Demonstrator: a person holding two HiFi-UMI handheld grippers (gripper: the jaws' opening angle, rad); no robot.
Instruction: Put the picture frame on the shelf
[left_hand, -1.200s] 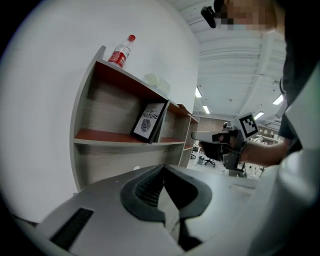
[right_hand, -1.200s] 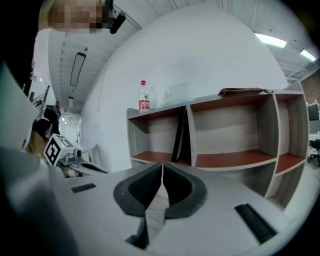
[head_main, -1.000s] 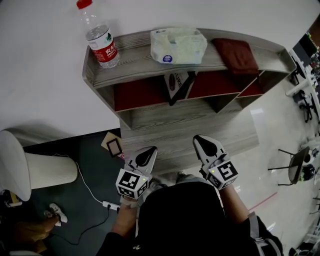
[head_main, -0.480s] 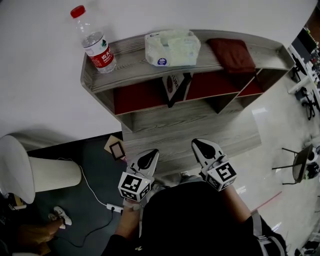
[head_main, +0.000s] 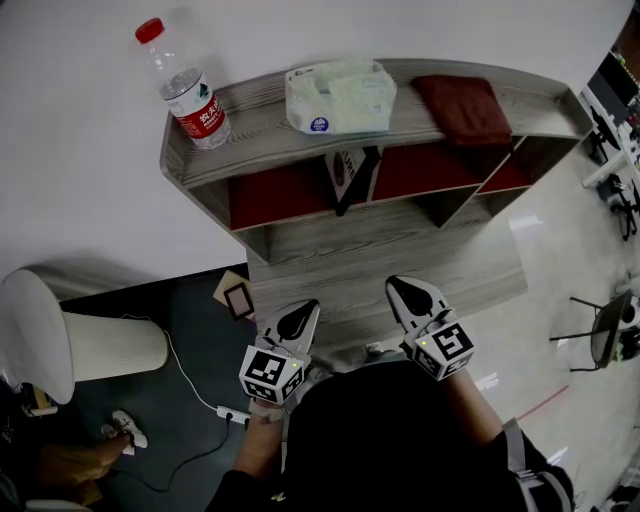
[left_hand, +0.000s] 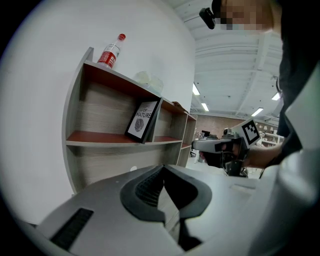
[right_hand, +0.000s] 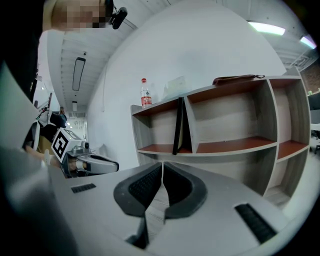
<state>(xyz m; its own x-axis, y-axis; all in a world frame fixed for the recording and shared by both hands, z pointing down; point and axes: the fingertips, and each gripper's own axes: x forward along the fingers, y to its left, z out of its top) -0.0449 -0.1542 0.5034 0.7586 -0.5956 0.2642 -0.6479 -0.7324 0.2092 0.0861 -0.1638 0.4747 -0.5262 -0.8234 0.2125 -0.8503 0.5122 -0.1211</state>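
Observation:
The black picture frame (head_main: 350, 170) with a white print stands leaning on the middle board of the wooden shelf (head_main: 300, 235), next to a divider. It shows face-on in the left gripper view (left_hand: 142, 121) and edge-on in the right gripper view (right_hand: 178, 127). My left gripper (head_main: 304, 307) and right gripper (head_main: 398, 284) hover low in front of the shelf, close to my body and well short of the frame. Both are shut with nothing between the jaws, as the left gripper (left_hand: 163, 167) and right gripper (right_hand: 162, 164) show in their own views.
On the shelf top stand a water bottle (head_main: 185, 85), a tissue pack (head_main: 338, 95) and a dark red pouch (head_main: 465, 105). A white bin (head_main: 60, 340), a small frame on the floor (head_main: 238, 298) and a power strip (head_main: 228, 412) lie left. A chair (head_main: 600, 330) stands right.
The head view has shifted slightly, so the shelf sits a little differently in the picture. Both grippers stay shut in about the same place.

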